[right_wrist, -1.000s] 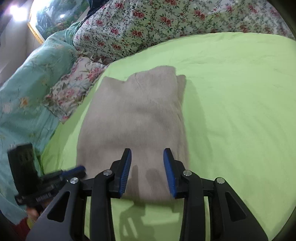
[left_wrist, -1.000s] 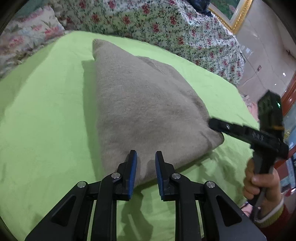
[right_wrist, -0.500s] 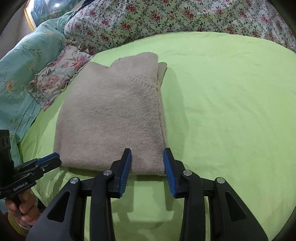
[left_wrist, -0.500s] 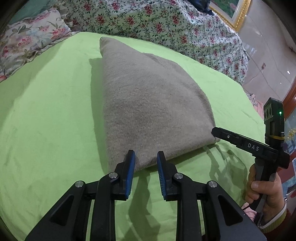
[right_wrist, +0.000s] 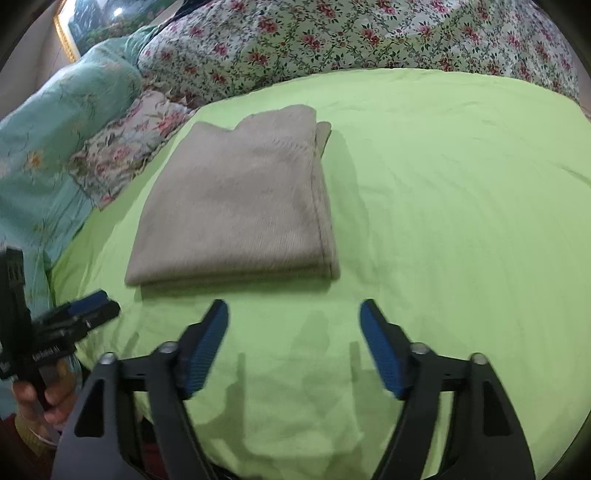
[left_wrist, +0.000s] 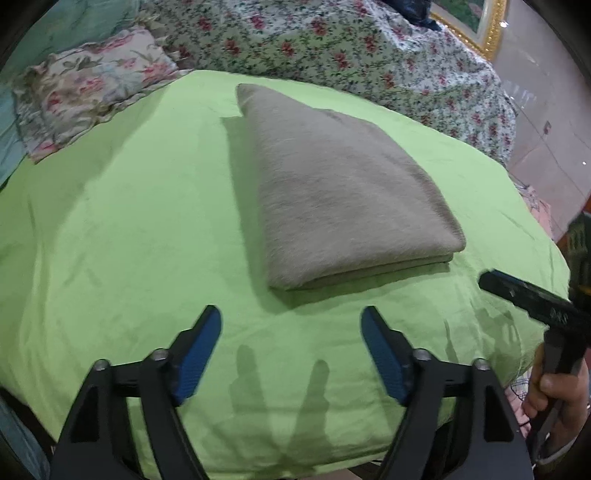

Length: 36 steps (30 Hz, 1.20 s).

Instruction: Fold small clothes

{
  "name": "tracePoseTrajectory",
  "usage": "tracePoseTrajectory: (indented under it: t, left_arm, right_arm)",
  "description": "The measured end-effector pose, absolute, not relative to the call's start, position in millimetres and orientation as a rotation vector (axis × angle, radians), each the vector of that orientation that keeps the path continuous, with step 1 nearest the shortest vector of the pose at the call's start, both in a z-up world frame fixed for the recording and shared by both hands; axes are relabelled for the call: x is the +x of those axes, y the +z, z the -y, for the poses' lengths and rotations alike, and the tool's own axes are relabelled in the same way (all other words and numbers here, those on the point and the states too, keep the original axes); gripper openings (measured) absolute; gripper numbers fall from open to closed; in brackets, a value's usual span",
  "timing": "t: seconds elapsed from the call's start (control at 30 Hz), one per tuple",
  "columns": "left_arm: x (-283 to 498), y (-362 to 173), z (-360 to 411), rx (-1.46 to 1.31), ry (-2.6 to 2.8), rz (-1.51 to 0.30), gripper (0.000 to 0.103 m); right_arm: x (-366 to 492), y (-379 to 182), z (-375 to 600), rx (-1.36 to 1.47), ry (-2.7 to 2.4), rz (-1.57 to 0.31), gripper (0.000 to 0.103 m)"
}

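Far left in the right wrist view: a teal quilt (right_wrist: 44, 122) and a floral pillow (right_wrist: 125, 147) bunched against the edge of the green sheet (right_wrist: 443, 221). Low at that same edge, the left gripper (right_wrist: 92, 308) shows from the side, blurred, held in a hand (right_wrist: 40, 398) with a dark red sleeve below it. Centre-left on the sheet: the beige knit garment (right_wrist: 236, 210), lying flat as a compact rectangle with stacked layers visible along its near edge and right side; a small flap of the lower layer peeks out at the far right corner. Below it, the right gripper (right_wrist: 293, 343) hangs over bare sheet, jaws opening and already wide, nothing between the blue pads, tips just short of the garment's near edge and not touching it. The left wrist view agrees: the left gripper's jaws are likewise opening wide over empty sheet, garment apart from them, and the right gripper's finger pokes in from the right edge, clear of the cloth. Right of the garment the sheet is bare up to the floral bedspread (right_wrist: 369, 33). Judgement: folding of this piece looks finished, bundle released and resting on its own. Possibly left: tucking that peeking corner. No other clothes in view, so whether more remain cannot be told.
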<state>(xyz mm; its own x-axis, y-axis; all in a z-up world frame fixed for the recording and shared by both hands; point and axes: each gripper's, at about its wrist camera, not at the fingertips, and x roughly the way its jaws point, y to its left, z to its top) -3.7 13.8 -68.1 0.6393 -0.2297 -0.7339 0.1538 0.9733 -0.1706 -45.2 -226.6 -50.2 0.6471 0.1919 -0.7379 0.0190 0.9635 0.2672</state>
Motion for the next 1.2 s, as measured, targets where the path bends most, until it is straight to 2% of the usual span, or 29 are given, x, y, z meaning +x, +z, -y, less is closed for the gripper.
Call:
tracePoseTrajectory:
  t: [0.07,0.13,0.23,0.47,0.57,1.2]
  left_arm:
    - [-6,-67,-18,-0.095,-0.198,-0.852,0.089]
    - [-8,-67,-20,-0.084,-0.161,-0.867,0.102]
    - [-11,-64,-25,-0.078,-0.134,-0.865,0.102]
    - [-27,-45,-29,0.031,-0.065,-0.836,0.102]
    - [-35,-31,-27,0.079,-0.059,-0.804,0.102]
    - [-5,-49,-8,0.112,-0.070,-0.863,0.102]
  right_arm:
    - [-52,-50,221,0.228,0.097,-0.870,0.082]
    - [-59,-50,214,0.196,0.104,-0.876,0.086]
    - [-65,-49,210,0.174,0.116,-0.881,0.092]
    - [-79,-38,213,0.175,0.133,-0.890,0.097]
    - [-84,-29,213,0.171,0.136,-0.881,0.103]
    - [-40,-26,196,0.001,0.059,-0.926,0.103]
